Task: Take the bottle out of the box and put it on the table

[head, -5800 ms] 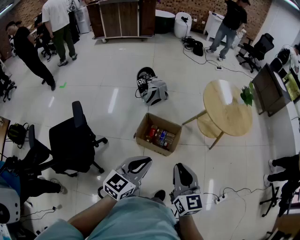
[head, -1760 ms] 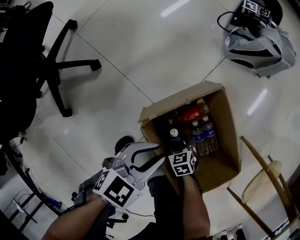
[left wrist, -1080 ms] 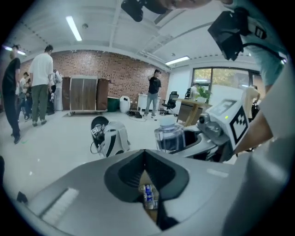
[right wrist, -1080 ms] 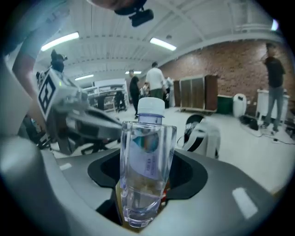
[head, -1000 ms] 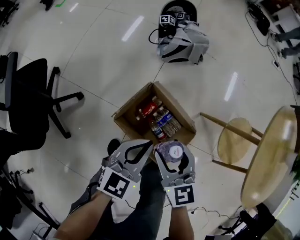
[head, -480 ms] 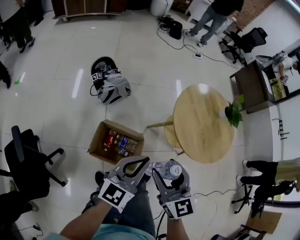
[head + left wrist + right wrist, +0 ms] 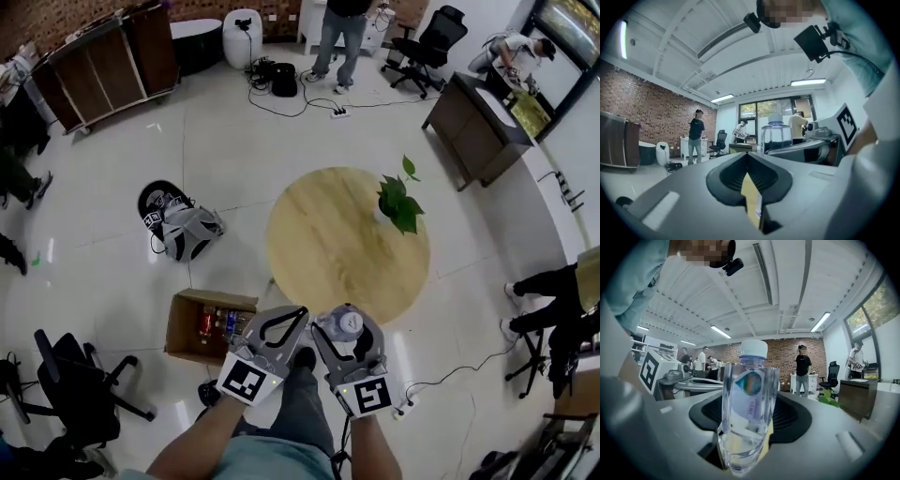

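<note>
A clear water bottle (image 7: 746,399) with a white cap stands upright between the jaws of my right gripper (image 7: 345,323), which is shut on it; its cap (image 7: 350,322) shows from above in the head view. Held level and close beside it on the left, my left gripper (image 7: 284,319) is shut with nothing in it, its jaws meeting at a point (image 7: 747,155). The bottle (image 7: 776,136) also appears to the right in the left gripper view. The open cardboard box (image 7: 183,323), with several bottles inside, sits on the floor below left. Just ahead of both grippers stands the round wooden table (image 7: 328,253).
A potted green plant (image 7: 398,202) stands on the table's far right part. A grey backpack (image 7: 190,231) lies on the floor left of the table, and a black office chair (image 7: 80,394) stands at lower left. People, a dark desk (image 7: 478,117) and floor cables (image 7: 300,94) are farther back.
The right gripper took a bottle from the box and rose with it; both grippers came up together and the view swung from the box towards the round table.
</note>
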`<state>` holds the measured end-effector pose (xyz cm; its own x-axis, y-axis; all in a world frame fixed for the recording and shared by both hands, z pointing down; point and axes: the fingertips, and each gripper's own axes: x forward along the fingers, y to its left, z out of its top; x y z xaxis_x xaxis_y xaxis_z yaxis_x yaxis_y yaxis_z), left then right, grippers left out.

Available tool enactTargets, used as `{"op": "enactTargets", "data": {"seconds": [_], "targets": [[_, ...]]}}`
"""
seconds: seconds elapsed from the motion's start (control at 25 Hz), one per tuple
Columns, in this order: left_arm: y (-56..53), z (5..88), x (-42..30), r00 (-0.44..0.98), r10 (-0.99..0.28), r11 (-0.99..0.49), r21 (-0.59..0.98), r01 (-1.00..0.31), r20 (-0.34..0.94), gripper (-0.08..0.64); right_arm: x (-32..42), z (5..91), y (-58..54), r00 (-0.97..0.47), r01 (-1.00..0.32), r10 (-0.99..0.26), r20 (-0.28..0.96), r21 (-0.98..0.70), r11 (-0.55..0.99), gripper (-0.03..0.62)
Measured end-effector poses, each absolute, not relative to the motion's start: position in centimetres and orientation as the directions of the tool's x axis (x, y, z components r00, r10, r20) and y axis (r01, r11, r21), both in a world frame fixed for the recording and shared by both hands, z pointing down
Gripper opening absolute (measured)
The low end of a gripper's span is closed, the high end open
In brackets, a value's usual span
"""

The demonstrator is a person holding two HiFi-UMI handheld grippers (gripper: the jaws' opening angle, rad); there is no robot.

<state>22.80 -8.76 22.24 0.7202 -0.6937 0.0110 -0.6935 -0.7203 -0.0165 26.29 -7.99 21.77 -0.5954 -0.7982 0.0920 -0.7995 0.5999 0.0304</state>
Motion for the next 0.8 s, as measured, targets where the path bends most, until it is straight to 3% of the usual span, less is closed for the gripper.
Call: {"op": "enactTargets", "data": {"seconds": [0.32,0.8], "targets": [[-15.9,26.7,32.7,0.708,-0.7,-0.711,0.005,-0.703,0.094,0.011,35.5,27.8,-16.0,-0.625,-0.77,-0.771,0.12,0.071,0.635,0.273],[-23.9,35.2,33.7,0.681,-0.71,-0.679,0.078,-0.73,0.18,0.011,38.1,36.5,-23.2,-0.587,-0.79,-0.789,0.181,0.088,0.607,0.273]]}}
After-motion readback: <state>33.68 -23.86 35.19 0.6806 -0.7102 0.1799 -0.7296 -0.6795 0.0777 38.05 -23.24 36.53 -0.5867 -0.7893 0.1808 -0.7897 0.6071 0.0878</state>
